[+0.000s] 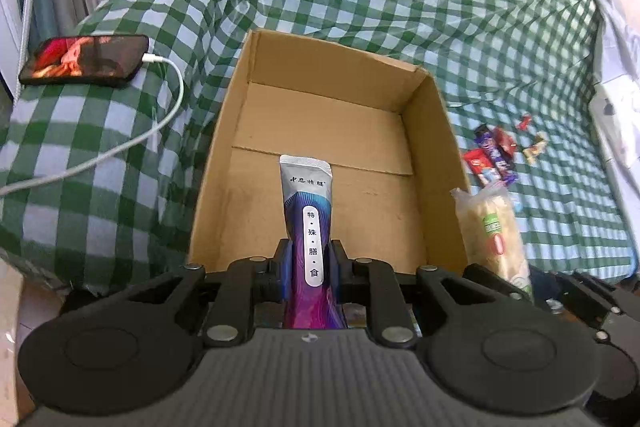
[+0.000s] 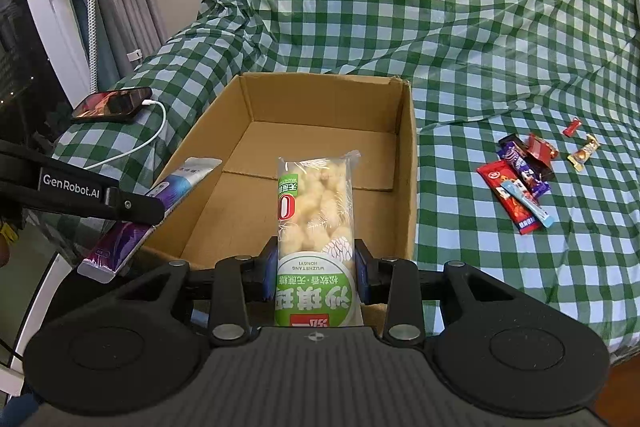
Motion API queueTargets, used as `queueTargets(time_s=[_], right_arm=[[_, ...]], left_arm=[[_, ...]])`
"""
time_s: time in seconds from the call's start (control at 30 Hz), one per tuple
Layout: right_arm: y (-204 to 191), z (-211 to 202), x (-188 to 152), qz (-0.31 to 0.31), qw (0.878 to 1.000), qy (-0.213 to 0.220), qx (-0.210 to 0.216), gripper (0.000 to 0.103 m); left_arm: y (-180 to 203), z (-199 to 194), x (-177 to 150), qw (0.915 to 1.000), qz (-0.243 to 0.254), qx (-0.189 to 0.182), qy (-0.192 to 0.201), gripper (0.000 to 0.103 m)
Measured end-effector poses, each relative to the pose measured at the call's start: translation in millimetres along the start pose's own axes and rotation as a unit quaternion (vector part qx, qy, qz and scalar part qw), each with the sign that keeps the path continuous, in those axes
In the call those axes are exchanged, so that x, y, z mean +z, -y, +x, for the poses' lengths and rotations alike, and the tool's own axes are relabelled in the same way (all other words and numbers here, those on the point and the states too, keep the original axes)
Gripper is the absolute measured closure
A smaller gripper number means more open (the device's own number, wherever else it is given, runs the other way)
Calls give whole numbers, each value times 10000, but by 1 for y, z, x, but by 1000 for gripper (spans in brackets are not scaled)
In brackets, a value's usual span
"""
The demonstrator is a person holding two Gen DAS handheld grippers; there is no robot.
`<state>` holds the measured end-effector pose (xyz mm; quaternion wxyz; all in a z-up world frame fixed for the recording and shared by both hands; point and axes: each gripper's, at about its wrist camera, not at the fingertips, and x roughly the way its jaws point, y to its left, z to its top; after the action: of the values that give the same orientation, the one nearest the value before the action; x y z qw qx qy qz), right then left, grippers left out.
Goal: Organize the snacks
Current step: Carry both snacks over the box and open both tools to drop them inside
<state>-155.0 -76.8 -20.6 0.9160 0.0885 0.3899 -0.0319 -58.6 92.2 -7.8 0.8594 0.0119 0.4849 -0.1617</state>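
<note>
Crinkly plastic all round: the left gripper (image 1: 308, 267) is pinched tight on a slim purple sachet (image 1: 307, 211), and the right gripper (image 2: 316, 269) is clamped mid-width around a puffy pastry pack (image 2: 314, 211). Both hover over the empty cardboard box (image 2: 406, 163). They look light, soft and slippery, so I'd grip mid-body and go gentle on the pastry.

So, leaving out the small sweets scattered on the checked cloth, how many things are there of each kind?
Snack packs: 2, the purple sachet in the left gripper and the pastry pack in the right gripper
Cardboard box: 1
Phone: 1
Charging cable: 1
Total: 5
</note>
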Motion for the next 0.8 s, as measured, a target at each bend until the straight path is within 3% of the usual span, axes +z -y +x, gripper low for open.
queueTargets(time_s=[0.2,0.33,0.8], right_arm=[[8,31,16,128,9999,-59,71,65],[15,60,24,260,9994,-171,153,65],[38,139,35,594,9962,-619,177,65]], left_arm=[[7,33,21,9958,508,760,-12,83],[12,62,36,9922,694,1016,-192,83],[21,138,52,9841,982,1238,-808,82]])
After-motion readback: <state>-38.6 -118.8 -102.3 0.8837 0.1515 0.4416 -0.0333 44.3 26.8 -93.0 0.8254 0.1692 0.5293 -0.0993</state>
